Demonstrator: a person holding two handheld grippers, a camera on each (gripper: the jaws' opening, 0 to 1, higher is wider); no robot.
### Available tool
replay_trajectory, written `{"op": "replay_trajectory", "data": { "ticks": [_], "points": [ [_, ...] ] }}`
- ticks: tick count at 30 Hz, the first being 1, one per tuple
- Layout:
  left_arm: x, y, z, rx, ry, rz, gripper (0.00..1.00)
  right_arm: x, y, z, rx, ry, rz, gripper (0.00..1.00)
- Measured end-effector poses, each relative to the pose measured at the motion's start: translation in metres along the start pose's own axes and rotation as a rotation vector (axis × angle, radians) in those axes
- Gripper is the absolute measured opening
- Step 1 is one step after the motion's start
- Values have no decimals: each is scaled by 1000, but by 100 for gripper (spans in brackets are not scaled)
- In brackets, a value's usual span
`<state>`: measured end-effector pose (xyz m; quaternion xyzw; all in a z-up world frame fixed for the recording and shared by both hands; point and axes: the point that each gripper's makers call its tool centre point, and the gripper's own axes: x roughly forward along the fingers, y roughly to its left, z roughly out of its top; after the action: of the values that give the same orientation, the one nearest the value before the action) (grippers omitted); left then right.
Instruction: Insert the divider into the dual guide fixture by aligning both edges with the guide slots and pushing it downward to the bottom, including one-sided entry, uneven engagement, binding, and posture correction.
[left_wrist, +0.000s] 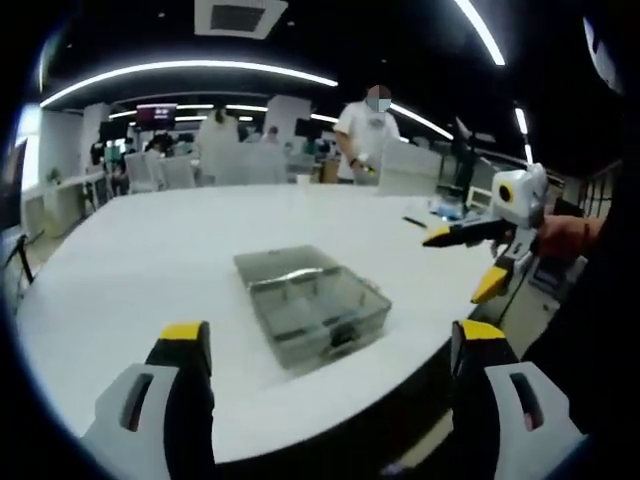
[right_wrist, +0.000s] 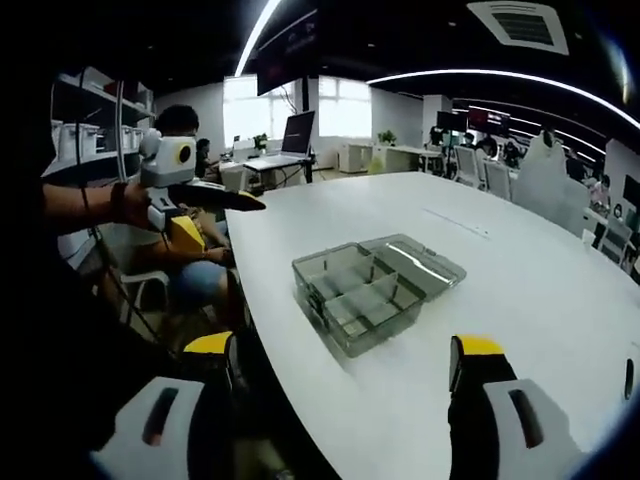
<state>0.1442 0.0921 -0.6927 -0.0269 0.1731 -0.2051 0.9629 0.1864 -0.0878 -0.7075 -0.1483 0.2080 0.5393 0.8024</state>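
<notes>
On the white table (left_wrist: 150, 260) sits the box (left_wrist: 310, 300), a clear grey plastic case with its lid (right_wrist: 420, 258) swung fully open and lying flat beside it. Inside, thin walls split the box into compartments; whether one of them is the divider I cannot tell from here. The box lies close to the table's near edge in both views.

Left gripper (left_wrist: 330, 350) low in its own view, jaws spread wide, nothing between the yellow tips, box well ahead of them. In the right gripper view it comes in from the left (right_wrist: 215, 215), held in a hand, hanging off the table's edge, apart from the box.

Right gripper (right_wrist: 345, 360) likewise wide open and empty, the box straight ahead between its tips but not touched. It shows in the left gripper view at the right (left_wrist: 470, 262), jaws parted, out past the table's rim.

Behind, a person (left_wrist: 368, 140) stands beyond the far side of the table.
</notes>
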Motion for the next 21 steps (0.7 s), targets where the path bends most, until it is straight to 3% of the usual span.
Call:
{"op": "replay_trajectory", "data": {
  "ticks": [14,21],
  "points": [
    [-2,5,-6,-23,35,11,99,8,2,-1,11,6,-6,85],
    [-6,13,-14,-25,50,33,99,14,7,-14,26,40,7,84]
  ]
}}
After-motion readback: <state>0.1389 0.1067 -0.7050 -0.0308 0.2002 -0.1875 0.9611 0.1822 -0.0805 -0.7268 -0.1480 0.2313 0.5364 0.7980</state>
